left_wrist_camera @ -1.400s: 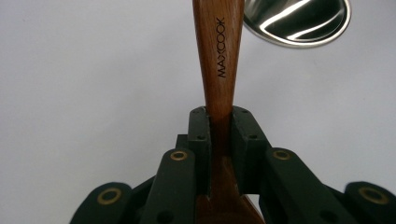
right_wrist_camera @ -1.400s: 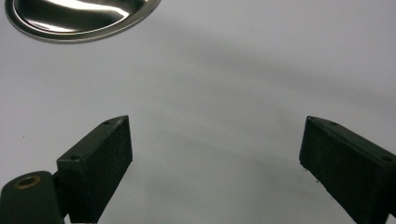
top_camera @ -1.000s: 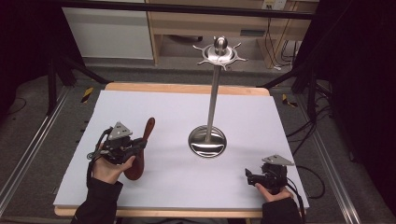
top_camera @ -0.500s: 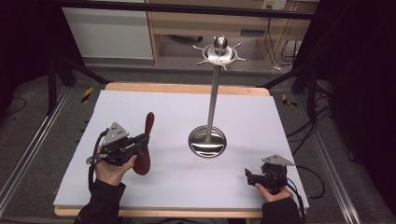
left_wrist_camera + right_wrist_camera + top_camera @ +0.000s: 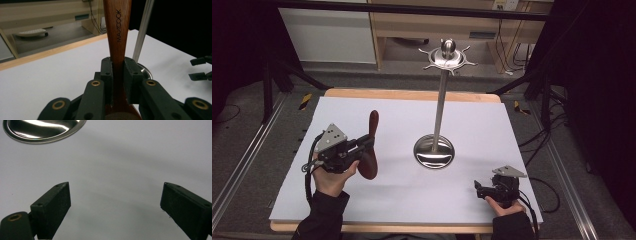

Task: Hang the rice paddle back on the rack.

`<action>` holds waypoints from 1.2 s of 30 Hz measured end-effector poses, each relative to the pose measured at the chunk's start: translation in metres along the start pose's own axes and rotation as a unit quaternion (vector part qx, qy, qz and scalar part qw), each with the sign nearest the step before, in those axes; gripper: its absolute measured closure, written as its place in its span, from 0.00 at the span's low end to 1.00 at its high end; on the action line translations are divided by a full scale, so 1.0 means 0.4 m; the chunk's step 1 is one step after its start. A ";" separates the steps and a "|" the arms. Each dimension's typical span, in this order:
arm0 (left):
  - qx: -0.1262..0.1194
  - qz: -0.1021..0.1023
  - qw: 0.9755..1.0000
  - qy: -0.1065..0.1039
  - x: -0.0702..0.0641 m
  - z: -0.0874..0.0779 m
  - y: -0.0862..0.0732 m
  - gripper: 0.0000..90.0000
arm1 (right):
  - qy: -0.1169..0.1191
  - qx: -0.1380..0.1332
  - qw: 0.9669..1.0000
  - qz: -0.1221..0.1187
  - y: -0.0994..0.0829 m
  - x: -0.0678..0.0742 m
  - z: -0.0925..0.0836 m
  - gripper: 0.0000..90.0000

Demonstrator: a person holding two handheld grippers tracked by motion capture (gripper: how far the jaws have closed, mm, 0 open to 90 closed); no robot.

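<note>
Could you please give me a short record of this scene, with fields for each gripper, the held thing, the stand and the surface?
left gripper: shut on the neck of the wooden utensil
wooden utensil: dark brown, handle marked MAXCOOK, tilted, handle end raised
right gripper: open, nothing between the jaws, low over the sheet
metal stand: upright, round base, hook ring on top, no utensils hanging
white sheet: covers the wooden table
</note>
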State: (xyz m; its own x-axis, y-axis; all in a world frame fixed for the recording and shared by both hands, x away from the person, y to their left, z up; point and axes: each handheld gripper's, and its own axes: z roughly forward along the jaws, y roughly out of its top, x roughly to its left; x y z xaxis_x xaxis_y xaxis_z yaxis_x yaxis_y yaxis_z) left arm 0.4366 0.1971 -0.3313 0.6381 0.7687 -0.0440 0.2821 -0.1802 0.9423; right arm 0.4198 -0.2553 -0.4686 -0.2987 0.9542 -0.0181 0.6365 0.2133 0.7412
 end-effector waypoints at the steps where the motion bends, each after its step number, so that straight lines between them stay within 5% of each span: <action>1: -0.002 0.002 1.000 -0.001 -0.001 0.000 0.006 0.87 | 0.000 0.000 1.000 0.002 0.000 0.000 0.000 0.11; 20: -0.034 0.026 0.999 -0.019 -0.035 0.006 0.120 0.87 | 0.003 -0.003 1.000 0.004 0.000 0.000 -0.001 0.11; 28: -0.042 0.018 0.998 -0.034 -0.052 0.010 0.164 0.87 | 0.000 -0.005 1.000 0.002 0.001 -0.005 -0.003 0.11; 36: -0.052 0.042 0.997 -0.033 -0.067 0.021 0.203 0.87 | 0.001 -0.005 1.000 0.003 0.001 -0.005 -0.002 0.11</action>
State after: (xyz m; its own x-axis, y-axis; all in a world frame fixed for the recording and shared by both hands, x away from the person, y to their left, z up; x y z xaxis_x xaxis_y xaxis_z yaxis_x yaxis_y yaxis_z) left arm 0.4484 0.1568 -0.2561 0.7035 0.7105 0.0170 0.1527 -0.1745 0.9727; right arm 0.4200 -0.2573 -0.4676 -0.2962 0.9550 -0.0125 0.6307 0.2054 0.7483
